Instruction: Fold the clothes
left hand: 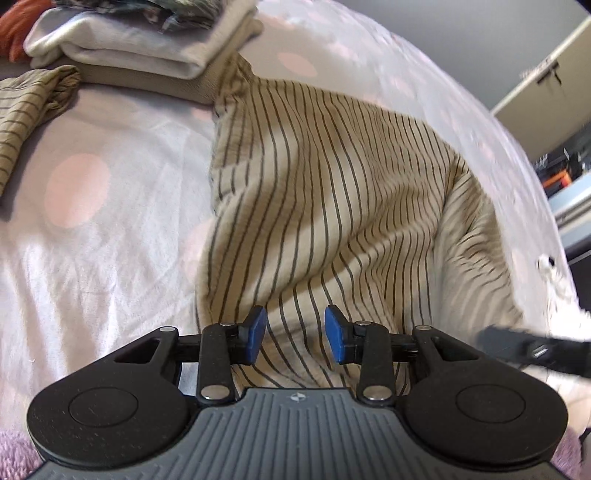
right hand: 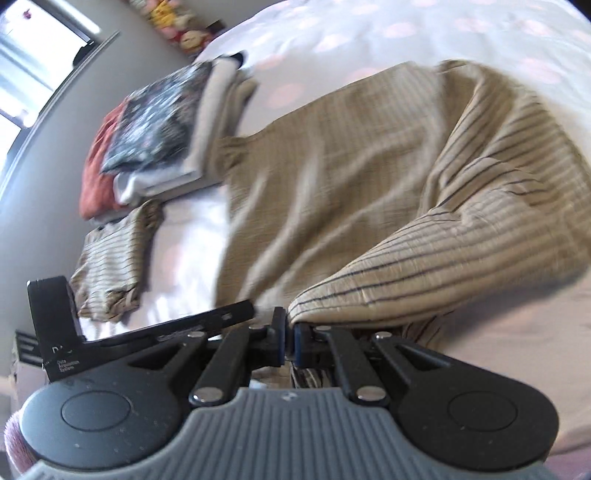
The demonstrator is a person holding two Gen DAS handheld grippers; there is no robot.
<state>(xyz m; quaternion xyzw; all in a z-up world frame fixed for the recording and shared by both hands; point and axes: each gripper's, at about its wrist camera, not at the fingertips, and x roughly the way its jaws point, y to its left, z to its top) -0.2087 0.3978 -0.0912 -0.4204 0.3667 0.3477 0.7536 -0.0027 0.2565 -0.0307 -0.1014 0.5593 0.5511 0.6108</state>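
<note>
L gripper (left hand: 295, 338): blue pads spread apart, nothing pinched; striped fabric lies beneath/behind the gap, contact can't be told. R gripper (right hand: 289, 341): pads pressed together, pinching a folded edge of the striped garment (right hand: 369, 206); cloth rises from the jaws in a thick roll, curving up and right.

Garment = beige w/ thin dark stripes, spread across mid bed on white sheet w/ pink dots (left hand: 77, 192). Far end reaches the stack of folded clothes (left hand: 140, 48) toward the bed's far left corner.

L wrist view only: stripes sharp, garment (left hand: 325, 192) draped in diagonal creases; cupboard and shelving past the bed's right edge; part of a dark device at right edge, blurred.

R wrist view only: stack seen from the side, w/ dark patterned item (right hand: 155, 122) on top, pale pieces under, orange-red one (right hand: 98, 173) at the wall side; soft toys (right hand: 181, 22) by the wall; window upper left. Heavy blur mid-garment.

Both views: a second, smaller striped piece (right hand: 114, 258) lies bunched near the bed's left edge, apart from the main garment.
</note>
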